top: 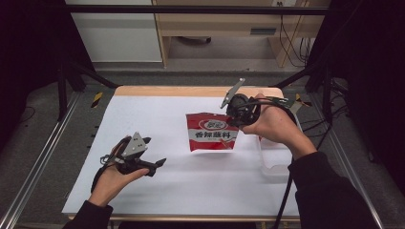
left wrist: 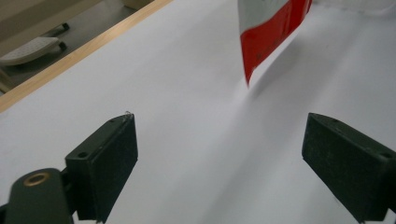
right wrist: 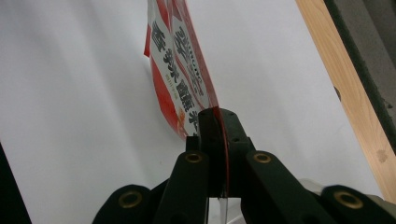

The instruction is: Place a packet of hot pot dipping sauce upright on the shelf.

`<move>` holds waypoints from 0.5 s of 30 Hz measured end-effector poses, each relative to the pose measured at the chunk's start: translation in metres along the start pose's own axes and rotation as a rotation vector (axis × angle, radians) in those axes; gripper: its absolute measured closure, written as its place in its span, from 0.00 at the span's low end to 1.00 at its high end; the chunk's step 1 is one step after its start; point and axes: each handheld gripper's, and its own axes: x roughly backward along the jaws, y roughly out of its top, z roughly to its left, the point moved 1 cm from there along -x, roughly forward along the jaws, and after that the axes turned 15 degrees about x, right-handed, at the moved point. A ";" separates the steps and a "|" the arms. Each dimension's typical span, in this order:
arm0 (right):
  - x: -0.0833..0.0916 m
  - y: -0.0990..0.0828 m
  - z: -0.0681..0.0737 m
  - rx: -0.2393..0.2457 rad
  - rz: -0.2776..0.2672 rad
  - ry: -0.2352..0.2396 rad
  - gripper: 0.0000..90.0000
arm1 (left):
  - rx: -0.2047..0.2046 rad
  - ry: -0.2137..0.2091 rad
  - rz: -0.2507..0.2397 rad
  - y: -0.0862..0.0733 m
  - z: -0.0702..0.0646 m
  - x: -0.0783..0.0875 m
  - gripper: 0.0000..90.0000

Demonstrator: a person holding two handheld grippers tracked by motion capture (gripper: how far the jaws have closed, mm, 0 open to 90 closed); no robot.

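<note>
A: Packet (top: 212,132) first: red and white with dark printed characters. We see it hanging above the white surface (top: 191,191), pinched at its upper right corner.

B: We agree. In the right gripper view its thin edge (right wrist: 187,88) runs straight into the right tongs (right wrist: 219,135), and the black pads are pressed together on it. So the right tongs are closed, gripping the packet.

A: From the high view we place the right tongs (top: 239,112) towards the far right part of the surface, with the person's right hand (top: 272,126) wrapped around them.

B: We see the left tongs (top: 155,162) well apart from the packet, low over the near left part, in the left hand (top: 112,179).

A: Their two pads stand wide, and we find nothing between them but bare white surface. In the left gripper view a lower corner of the packet (left wrist: 266,42) hangs ahead of them, off the surface, with its shadow beneath.

B: We also note a clear container (top: 277,160) at the right edge, just below the right forearm, and a wooden border (top: 191,90) along the far side.
</note>
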 end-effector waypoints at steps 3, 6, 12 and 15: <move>0.005 -0.004 -0.005 -0.018 -0.002 -0.002 1.00 | 0.011 0.029 -0.005 -0.012 0.005 0.004 0.07; 0.011 -0.006 -0.008 -0.025 -0.006 -0.007 1.00 | 0.027 0.047 -0.004 -0.020 0.012 0.007 0.07; 0.027 -0.010 -0.013 -0.064 -0.029 -0.024 1.00 | 0.062 0.106 0.000 -0.038 0.025 0.011 0.07; 0.036 -0.014 -0.015 -0.074 -0.029 -0.037 1.00 | 0.093 0.113 0.007 -0.047 0.030 0.011 0.07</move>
